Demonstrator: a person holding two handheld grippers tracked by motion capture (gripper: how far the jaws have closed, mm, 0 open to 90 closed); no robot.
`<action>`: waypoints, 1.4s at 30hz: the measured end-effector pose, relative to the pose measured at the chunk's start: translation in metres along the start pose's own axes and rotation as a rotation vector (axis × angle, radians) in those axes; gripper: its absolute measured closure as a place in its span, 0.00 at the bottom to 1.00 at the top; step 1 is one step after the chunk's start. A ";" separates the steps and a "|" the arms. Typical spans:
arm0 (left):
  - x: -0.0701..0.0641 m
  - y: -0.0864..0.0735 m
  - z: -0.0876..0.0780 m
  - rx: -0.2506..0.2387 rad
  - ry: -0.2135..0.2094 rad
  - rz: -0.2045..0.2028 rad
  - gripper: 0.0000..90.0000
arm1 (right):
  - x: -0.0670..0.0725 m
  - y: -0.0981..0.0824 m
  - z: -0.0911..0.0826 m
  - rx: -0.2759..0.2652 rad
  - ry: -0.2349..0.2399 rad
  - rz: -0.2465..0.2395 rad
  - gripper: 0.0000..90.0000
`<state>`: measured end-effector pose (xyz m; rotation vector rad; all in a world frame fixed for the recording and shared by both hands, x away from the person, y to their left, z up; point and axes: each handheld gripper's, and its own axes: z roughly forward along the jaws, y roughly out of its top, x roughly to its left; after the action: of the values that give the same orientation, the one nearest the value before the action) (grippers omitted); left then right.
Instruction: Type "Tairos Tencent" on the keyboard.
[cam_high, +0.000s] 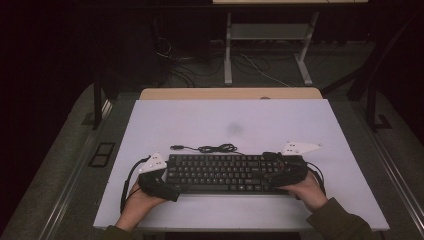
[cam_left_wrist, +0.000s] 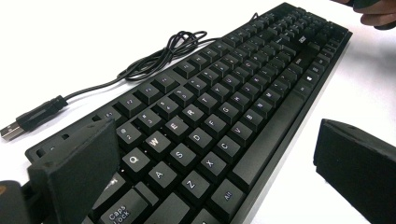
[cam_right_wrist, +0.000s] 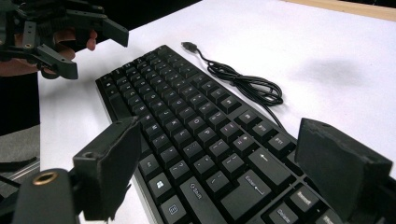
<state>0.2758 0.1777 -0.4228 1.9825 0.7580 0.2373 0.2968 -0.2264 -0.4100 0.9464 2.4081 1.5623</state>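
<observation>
2 spread claws, left claw (cam_high: 167, 186) and right claw (cam_high: 280, 172), straddle the keyboard's (cam_high: 222, 172) ends.

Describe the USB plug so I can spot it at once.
On the white table, look just behind the black keyboard. A thin black cable lies coiled along its far edge. The plug is that cable's free end, toward the left gripper, silver-tipped and connected to nothing.
</observation>
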 end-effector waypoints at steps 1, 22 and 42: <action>0.000 0.000 0.000 0.002 -0.001 0.003 0.00 | 0.000 0.000 0.001 0.001 0.002 0.000 0.16; 0.000 0.000 0.002 0.003 -0.001 0.006 0.00 | 0.008 0.002 0.024 0.038 0.041 -0.017 0.23; 0.001 -0.001 0.003 0.006 -0.004 0.004 0.00 | 0.006 -0.003 0.028 0.110 0.049 -0.048 0.76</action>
<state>0.2773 0.1764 -0.4249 1.9902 0.7529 0.2341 0.3022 -0.2025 -0.4244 0.8714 2.5537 1.4667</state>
